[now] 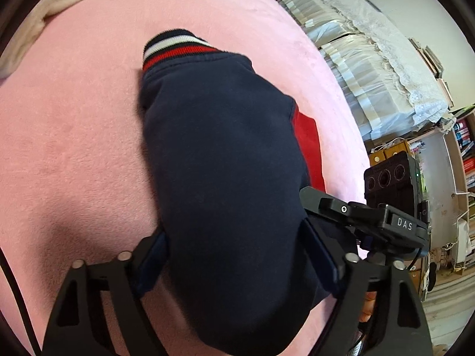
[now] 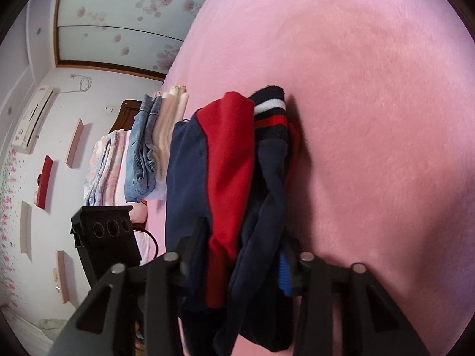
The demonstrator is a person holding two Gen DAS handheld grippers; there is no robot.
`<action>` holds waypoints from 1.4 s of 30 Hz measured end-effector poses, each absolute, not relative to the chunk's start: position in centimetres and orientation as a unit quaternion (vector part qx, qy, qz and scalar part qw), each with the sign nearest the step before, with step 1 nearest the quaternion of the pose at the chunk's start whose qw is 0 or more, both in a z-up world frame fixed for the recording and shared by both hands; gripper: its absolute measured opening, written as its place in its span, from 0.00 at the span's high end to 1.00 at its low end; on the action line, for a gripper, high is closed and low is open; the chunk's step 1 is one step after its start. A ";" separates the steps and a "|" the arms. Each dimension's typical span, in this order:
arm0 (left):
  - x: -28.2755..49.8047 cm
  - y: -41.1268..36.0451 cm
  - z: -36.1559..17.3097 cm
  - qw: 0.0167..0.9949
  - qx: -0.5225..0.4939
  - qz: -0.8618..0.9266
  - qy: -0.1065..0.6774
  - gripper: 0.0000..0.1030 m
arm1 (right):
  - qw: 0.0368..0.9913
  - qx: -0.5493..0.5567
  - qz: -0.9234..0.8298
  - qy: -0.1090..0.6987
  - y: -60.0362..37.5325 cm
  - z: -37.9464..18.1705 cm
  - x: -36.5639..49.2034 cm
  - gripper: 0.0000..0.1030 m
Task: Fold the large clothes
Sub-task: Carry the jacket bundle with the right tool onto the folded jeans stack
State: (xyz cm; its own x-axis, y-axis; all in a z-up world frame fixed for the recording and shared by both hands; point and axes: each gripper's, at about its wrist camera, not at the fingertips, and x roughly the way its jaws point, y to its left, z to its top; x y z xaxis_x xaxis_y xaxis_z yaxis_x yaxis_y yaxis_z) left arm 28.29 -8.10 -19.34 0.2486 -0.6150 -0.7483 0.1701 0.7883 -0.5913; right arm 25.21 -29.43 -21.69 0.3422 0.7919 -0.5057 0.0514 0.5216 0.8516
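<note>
A navy and red jacket with a striped navy, white and red cuff lies bunched on the pink blanket. My left gripper is shut on the jacket's thick navy fabric, which fills the space between its fingers. In the right wrist view the jacket hangs bunched, red panel and striped cuff upward. My right gripper is shut on that bunch, just above the blanket. The right gripper also shows in the left wrist view, beside the jacket's right edge.
A stack of folded clothes, jeans and pale garments, sits at the bed's far end. A cream cloth lies at the blanket's upper left. Lace-covered furniture and bookshelves stand beyond the bed edge. A wardrobe fills the far wall.
</note>
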 end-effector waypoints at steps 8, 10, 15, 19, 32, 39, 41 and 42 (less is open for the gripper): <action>26.1 -6.3 -16.2 0.768 -0.214 -0.271 0.540 0.27 | 0.722 0.401 0.263 0.498 -28.3 -18.8 22.9 0.72; 25.3 -5.5 -15.3 0.767 -0.217 -0.273 0.538 0.27 | 0.726 0.397 0.267 0.495 -27.5 -17.6 22.1 0.73; 23.2 -3.2 -11.8 0.772 -0.207 -0.276 0.534 0.27 | 0.734 0.385 0.274 0.489 -25.3 -14.6 20.2 0.73; 22.1 -0.3 -7.9 0.783 -0.203 -0.270 0.522 0.27 | 0.736 0.383 0.292 0.475 -22.9 -11.7 19.1 0.73; 28.9 13.6 4.8 0.839 -0.133 -0.227 0.476 0.27 | 0.751 0.339 0.374 0.427 -8.0 -0.5 27.3 0.73; 40.4 20.3 5.1 0.852 -0.096 -0.210 0.469 0.27 | 0.784 0.303 0.355 0.410 0.7 1.4 38.2 0.73; 43.6 21.6 3.9 0.851 -0.090 -0.207 0.474 0.27 | 0.785 0.314 0.343 0.409 2.3 0.3 40.9 0.73; 44.5 21.9 3.2 0.851 -0.089 -0.205 0.475 0.27 | 0.788 0.314 0.338 0.408 2.8 -0.1 41.7 0.73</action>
